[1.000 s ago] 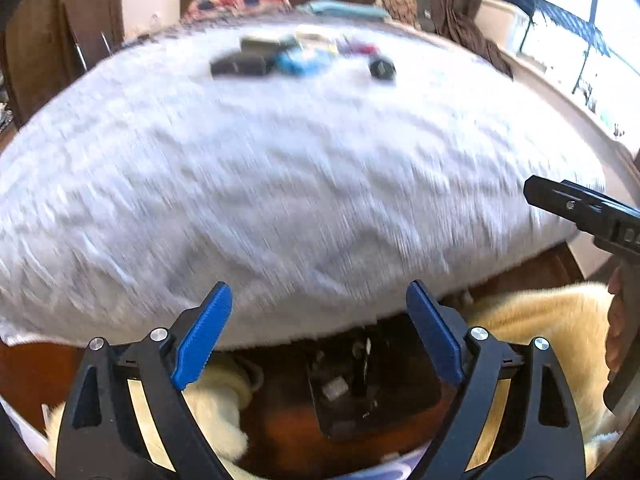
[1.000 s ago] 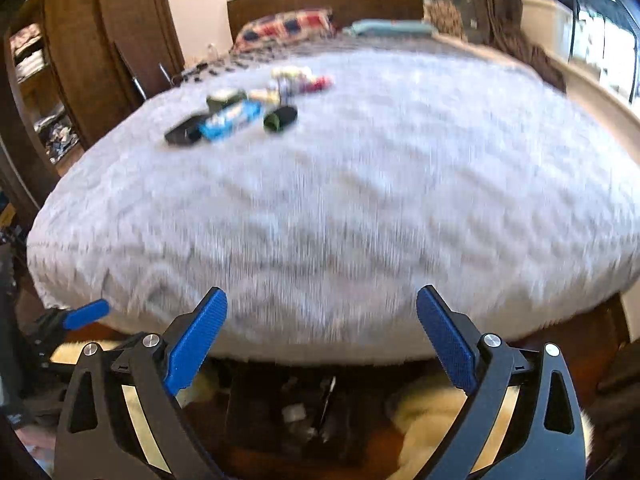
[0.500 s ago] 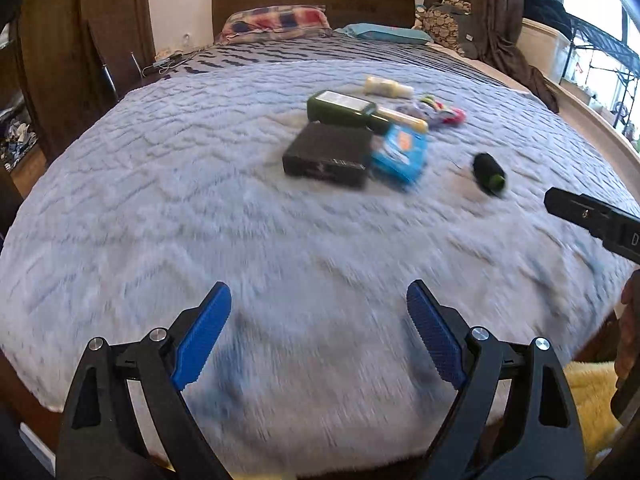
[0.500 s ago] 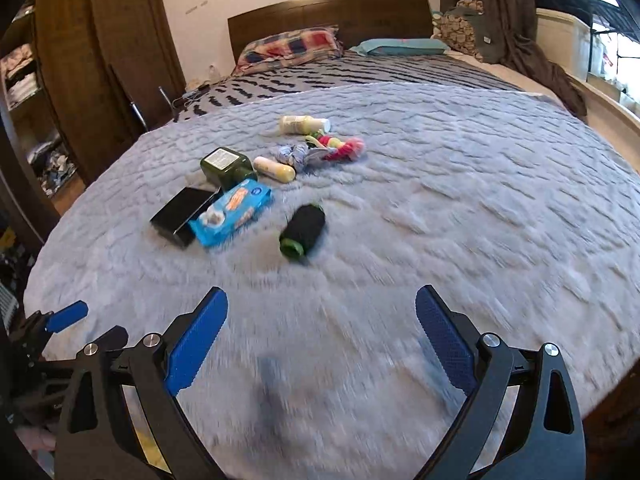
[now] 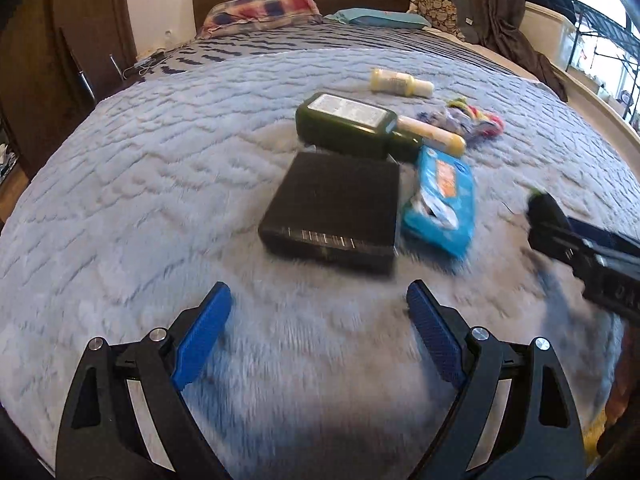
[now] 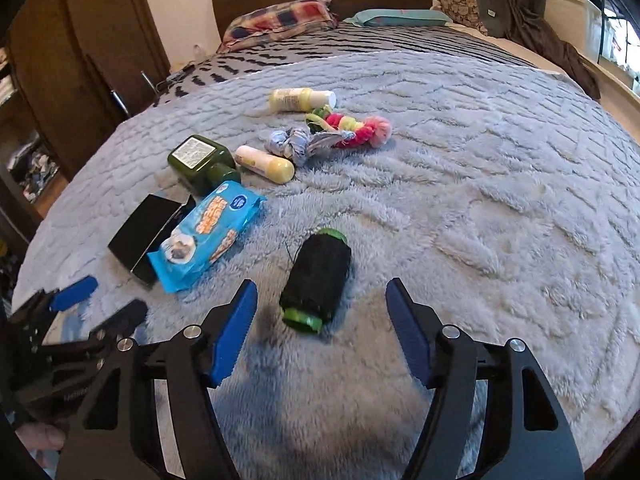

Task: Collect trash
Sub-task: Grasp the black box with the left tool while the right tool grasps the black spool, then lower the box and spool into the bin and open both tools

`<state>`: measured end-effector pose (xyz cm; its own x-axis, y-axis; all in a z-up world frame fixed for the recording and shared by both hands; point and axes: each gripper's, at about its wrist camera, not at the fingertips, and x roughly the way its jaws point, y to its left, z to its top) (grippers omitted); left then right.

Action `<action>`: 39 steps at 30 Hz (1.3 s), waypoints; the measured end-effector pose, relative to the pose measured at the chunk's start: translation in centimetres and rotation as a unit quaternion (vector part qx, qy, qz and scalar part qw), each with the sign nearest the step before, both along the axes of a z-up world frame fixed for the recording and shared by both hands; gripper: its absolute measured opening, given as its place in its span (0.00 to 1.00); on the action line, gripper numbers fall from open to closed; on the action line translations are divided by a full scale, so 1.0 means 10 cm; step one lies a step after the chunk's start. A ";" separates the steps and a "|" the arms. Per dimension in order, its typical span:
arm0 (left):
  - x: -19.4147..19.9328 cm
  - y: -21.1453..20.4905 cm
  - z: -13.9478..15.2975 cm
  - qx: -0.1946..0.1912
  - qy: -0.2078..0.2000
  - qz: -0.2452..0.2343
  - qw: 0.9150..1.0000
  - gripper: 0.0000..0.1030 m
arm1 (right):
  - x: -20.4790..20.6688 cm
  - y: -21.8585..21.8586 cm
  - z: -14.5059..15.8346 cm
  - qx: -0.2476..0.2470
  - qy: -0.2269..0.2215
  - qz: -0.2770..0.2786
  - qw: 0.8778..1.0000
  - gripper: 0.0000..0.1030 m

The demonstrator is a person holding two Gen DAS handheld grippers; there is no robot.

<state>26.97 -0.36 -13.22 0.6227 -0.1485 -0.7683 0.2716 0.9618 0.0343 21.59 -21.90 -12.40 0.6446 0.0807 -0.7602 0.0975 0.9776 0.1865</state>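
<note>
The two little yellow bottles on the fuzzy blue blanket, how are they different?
1. The far pale yellow bottle with a white cap lies alone; the near cream tube with a yellow cap lies right beside the dark green bottle.
2. The far bottle looks thicker; the near tube slimmer.
3. The far bottle's body is yellow and its cap white; the near tube is the reverse.

Both lie on their sides on the blanket.

A bed (image 6: 480, 200) under a fluffy grey blanket carries a black roll (image 6: 316, 280); left of the roll lie a blue wipes pack (image 6: 208, 236), black box (image 6: 146, 228), green bottle (image 6: 200, 160), 2 yellow bottles and fabric scraps.
</note>
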 end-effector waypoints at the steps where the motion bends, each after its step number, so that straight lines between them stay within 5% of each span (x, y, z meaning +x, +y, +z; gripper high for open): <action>1: 0.06 0.00 0.00 -0.003 0.001 0.001 1.000 0.82 | 0.02 -0.01 -0.01 0.000 0.000 -0.002 1.000 0.61; 7: 0.34 -0.09 -0.01 -0.010 0.010 -0.010 1.000 0.81 | 0.09 -0.04 -0.06 -0.013 -0.004 -0.012 1.000 0.43; 11: 0.39 -0.10 -0.03 -0.018 0.017 -0.016 1.000 0.69 | 0.06 -0.04 -0.04 -0.016 -0.009 -0.011 1.000 0.27; 16: 0.23 -0.10 0.01 -0.020 0.017 -0.019 0.999 0.69 | -0.06 -0.05 0.02 -0.014 -0.011 -0.005 1.000 0.27; 31: -1.39 -0.05 0.46 -0.035 -0.036 -0.037 0.998 0.69 | -1.23 0.03 0.41 -0.014 -0.044 0.031 0.998 0.27; 39: -2.19 -0.17 0.18 -0.054 0.016 -0.065 0.996 0.69 | -1.99 0.01 0.22 -0.001 -0.017 0.047 0.999 0.27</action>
<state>5.10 -2.05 -11.46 0.5677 -0.3094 -0.7628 0.3934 0.9160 -0.0788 1.67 -21.84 -10.15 0.6602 0.1415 -0.7376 -0.0019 0.9824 0.1867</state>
